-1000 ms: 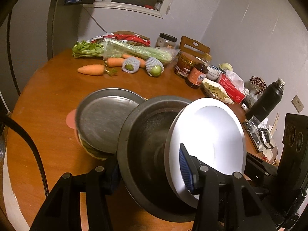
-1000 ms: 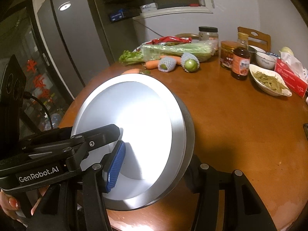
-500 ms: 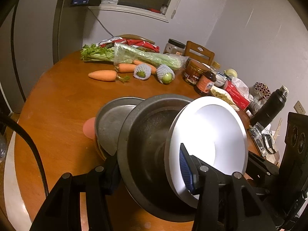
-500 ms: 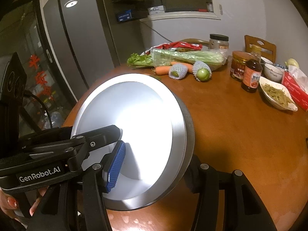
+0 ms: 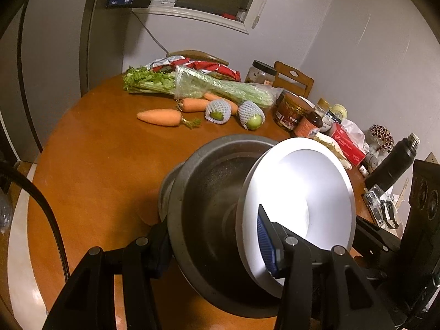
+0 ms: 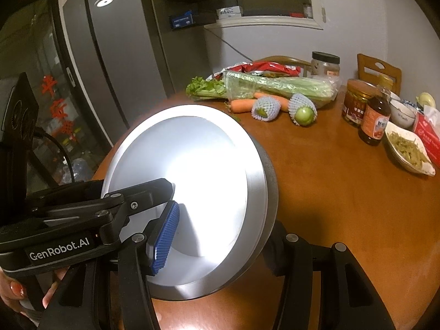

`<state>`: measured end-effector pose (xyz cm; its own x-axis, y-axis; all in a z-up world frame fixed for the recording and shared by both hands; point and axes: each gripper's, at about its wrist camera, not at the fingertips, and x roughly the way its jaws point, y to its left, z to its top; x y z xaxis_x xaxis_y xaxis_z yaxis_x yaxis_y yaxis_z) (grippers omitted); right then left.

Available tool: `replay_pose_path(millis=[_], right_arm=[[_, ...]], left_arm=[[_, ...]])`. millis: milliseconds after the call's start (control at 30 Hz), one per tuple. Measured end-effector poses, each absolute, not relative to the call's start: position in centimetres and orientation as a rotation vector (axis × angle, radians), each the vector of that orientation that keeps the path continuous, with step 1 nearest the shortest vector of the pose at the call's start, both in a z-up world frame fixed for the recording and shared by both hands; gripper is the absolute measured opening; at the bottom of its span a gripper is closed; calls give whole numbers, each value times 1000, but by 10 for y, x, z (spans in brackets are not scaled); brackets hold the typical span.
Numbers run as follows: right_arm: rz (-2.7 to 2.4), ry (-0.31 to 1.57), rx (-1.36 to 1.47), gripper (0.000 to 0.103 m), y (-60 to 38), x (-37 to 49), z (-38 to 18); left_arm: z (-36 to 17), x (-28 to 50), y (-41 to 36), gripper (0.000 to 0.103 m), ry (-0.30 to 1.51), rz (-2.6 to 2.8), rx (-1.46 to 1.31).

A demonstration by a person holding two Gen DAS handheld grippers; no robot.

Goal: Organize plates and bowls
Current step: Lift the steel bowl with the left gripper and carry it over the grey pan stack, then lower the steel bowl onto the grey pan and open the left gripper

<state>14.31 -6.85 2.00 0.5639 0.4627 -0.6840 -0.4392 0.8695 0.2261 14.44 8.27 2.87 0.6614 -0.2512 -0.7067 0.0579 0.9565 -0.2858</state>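
Left gripper (image 5: 211, 247): held low over the near edge of the round wooden table (image 5: 104, 159), fingers pointing across it, pinched on the tilted dark metal bowl (image 5: 209, 206) together with the bright steel plate (image 5: 299, 192) nested against the bowl's right side; blue pad (image 5: 264, 243) pressed to the plate's inner face.

Right gripper (image 6: 217, 236): level with the left one, likewise clamped on the same plate-and-bowl stack, its blue pad (image 6: 165, 236) on the plate's face and the other finger behind the dark rim. The left unit's black body crossed the lower left of the right wrist view.

Second steel dish (image 5: 165, 189): only an edge showed behind the dark bowl's left side.

Containers at the far right of the table: white dish (image 6: 409, 151) holding green shredded vegetable; brown sauce bottle (image 6: 375, 121); lidded jar (image 6: 354, 100) of dark preserve; small white bowl (image 6: 401, 112), contents not visible.

Loose produce at the far side: bagged celery (image 6: 277, 85), carrots (image 5: 159, 117), two net-wrapped green fruits (image 6: 302, 110).
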Motion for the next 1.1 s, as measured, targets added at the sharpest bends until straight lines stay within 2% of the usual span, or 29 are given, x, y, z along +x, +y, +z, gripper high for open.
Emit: replay_pose_path(millis=[1100], right_arm=[[546, 900, 47, 56, -47, 184, -5]], left_arm=[[3, 184, 94, 52, 903, -142, -259]])
